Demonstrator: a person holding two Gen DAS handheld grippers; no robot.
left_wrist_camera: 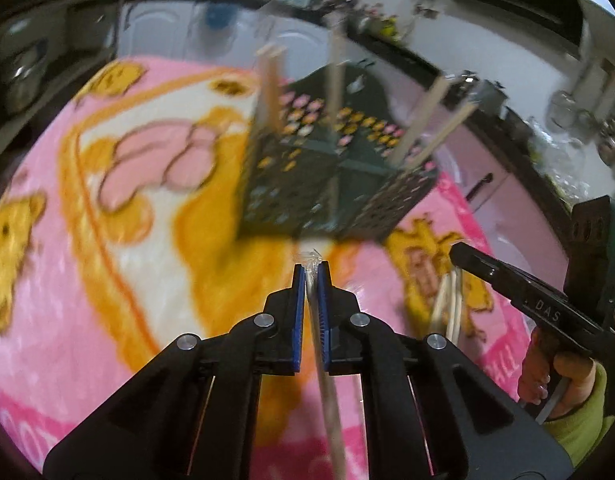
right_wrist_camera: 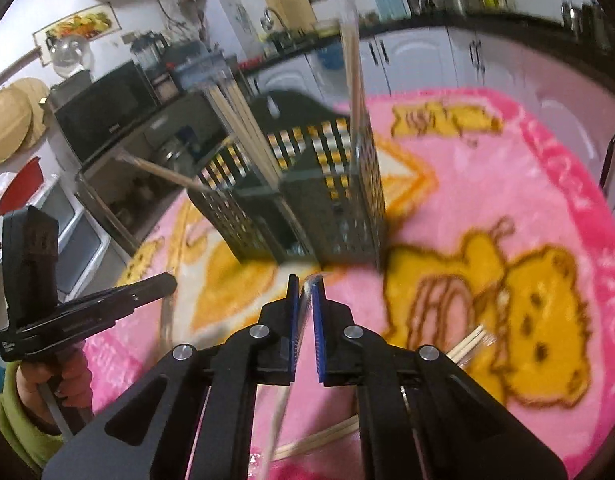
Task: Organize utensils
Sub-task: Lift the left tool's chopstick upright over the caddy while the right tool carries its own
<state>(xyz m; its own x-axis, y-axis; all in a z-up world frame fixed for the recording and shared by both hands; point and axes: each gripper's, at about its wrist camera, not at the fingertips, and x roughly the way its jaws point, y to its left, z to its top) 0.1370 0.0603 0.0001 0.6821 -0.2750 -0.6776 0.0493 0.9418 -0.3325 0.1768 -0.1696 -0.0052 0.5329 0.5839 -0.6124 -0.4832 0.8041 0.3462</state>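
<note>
Black left gripper [left_wrist_camera: 312,270] angled down, clamping wrapped chopsticks [left_wrist_camera: 327,392] | right gripper [right_wrist_camera: 305,282] likewise, gripping its own pair [right_wrist_camera: 283,404]

Counts on the pink blanket [left_wrist_camera: 119,320]

One dark perforated utensil holder [right_wrist_camera: 307,200]; two tongs [left_wrist_camera: 311,270] [right_wrist_camera: 305,284], each clamping one wrapped chopstick pair [left_wrist_camera: 327,400] [right_wrist_camera: 281,412]; wrapped pairs standing in the holder too blurred to count.

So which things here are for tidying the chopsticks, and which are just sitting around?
For the job:
- wrapped chopsticks in the left gripper
- wrapped chopsticks in the right gripper
- dark holder with chopsticks already standing in it
- loose chopsticks on the blanket

Just lying about:
- pink blanket
- microwave
- red bowl
</note>
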